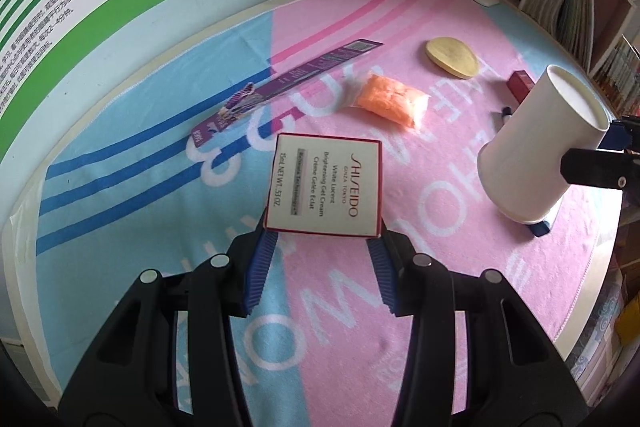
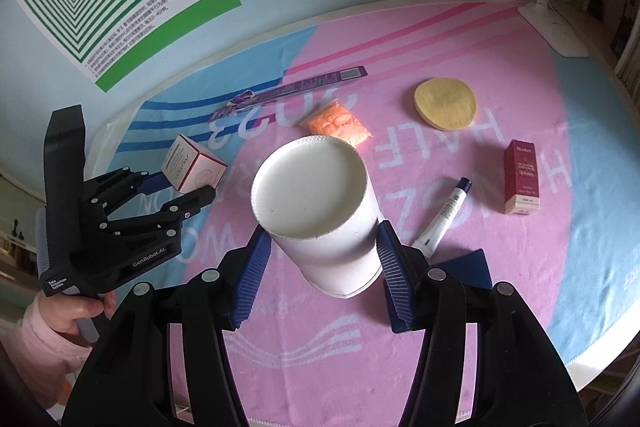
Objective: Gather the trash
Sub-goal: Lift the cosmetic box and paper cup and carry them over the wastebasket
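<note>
Pink-blue towel (image 1: 400, 307) | left claw (image 1: 322, 239) grips white red-edged box (image 1: 326, 185) | right claw (image 2: 324, 251) grips white paper cup (image 2: 320, 203)

two steep wrist views, shared towel (image 1: 400, 307)

Two boxes (image 2: 194, 167) (image 2: 521, 177), one cup (image 2: 320, 203).

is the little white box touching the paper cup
Apart. The right wrist view shows the white box in the left gripper, with bare cloth between it and the paper cup.
</note>
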{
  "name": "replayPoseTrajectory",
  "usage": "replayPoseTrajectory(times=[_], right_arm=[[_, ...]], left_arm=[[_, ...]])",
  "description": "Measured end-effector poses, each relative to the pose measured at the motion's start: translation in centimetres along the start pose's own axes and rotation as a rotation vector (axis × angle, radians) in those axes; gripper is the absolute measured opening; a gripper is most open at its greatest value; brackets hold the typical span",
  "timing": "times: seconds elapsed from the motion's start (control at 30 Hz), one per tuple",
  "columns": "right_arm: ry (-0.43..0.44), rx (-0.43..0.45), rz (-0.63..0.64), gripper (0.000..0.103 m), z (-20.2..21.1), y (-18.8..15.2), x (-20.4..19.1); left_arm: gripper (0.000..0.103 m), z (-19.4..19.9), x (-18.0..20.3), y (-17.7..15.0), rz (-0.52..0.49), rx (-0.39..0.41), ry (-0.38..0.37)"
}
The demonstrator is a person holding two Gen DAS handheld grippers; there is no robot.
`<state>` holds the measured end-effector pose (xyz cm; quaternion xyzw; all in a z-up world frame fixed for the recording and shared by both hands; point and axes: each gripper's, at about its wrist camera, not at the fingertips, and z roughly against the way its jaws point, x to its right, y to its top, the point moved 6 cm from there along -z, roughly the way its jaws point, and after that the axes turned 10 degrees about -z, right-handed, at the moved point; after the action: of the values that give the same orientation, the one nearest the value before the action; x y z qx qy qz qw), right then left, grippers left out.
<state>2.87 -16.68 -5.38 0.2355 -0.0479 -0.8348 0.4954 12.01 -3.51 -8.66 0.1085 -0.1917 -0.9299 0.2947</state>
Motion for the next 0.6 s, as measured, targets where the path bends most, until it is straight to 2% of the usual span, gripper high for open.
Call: replayPoseTrajectory(times=[0.3,0.6], right_arm=[[-0.062,0.074,-0.144,0.056,4.3,-4.2,5.0],[-0.156,0.150,-0.373,0.056,9.9,-11.9,12.2]], left_arm=[[0.043,1.3,7.4,0.2,-0.170,0.021,-0.079],[0.043,2.5,17.6,-0.1,-0.367,0.041,-0.201]])
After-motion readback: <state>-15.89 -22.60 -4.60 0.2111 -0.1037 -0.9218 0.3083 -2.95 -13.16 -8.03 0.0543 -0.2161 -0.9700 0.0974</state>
